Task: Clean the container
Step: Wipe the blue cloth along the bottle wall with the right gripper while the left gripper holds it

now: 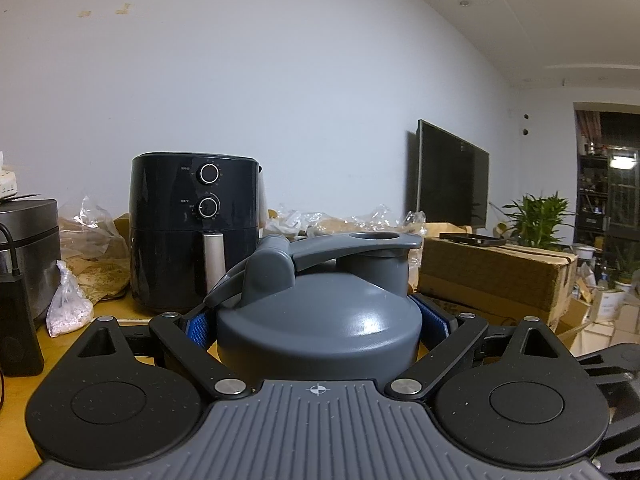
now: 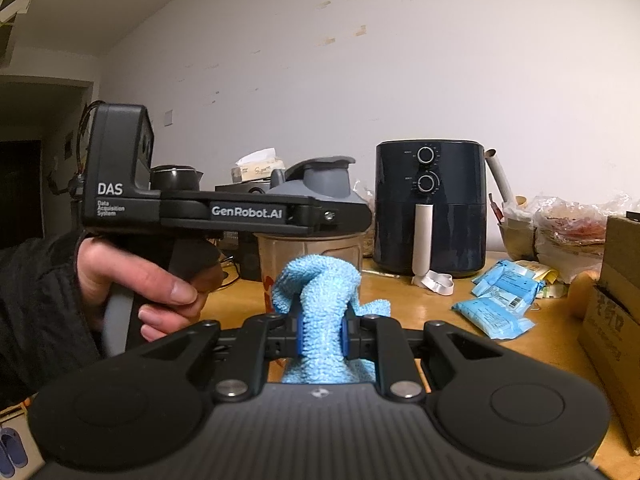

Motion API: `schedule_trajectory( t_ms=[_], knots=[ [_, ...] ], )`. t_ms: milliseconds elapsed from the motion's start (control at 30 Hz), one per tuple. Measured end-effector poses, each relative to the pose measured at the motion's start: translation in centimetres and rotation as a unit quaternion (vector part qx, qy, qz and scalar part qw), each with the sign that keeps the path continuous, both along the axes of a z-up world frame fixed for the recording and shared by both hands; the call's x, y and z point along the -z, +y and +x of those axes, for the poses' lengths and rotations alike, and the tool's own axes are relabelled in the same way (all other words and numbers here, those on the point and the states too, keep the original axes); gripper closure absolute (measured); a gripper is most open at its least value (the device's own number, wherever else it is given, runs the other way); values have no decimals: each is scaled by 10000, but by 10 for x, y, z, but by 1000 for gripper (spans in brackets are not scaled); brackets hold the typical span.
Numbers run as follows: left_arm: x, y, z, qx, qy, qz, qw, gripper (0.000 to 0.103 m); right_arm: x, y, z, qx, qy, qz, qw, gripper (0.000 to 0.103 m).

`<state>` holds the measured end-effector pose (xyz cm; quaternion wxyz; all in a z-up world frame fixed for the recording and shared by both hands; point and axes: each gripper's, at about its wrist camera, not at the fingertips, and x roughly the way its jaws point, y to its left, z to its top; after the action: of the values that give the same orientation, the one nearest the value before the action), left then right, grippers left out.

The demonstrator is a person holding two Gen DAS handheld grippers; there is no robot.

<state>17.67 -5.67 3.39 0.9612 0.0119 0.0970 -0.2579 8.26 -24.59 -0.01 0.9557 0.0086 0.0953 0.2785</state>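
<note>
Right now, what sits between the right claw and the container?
Only the blue cloth, pinched in the right claw; its bunched top reaches the container in the right wrist view.

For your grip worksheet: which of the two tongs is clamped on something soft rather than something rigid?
The right tongs: they pinch the bunched blue cloth. The left tongs clamp the bottle's hard grey lid.

Matt plastic lid (image 1: 320, 320); fluffy, seemingly terry cloth (image 2: 320, 300).

My left wrist camera looks level, pressed close to the container (image 1: 320, 320); my right views it from the side, both sharing the air fryer (image 2: 430, 208).
</note>
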Motion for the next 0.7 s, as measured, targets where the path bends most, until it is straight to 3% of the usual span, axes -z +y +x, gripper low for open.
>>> schedule_trajectory(
  t_ms=[700],
  knots=[
    [-1, 3, 4, 222, 60, 13, 9997, 7, 0, -1, 11, 16, 73, -29, 10000, 92]
  ],
)
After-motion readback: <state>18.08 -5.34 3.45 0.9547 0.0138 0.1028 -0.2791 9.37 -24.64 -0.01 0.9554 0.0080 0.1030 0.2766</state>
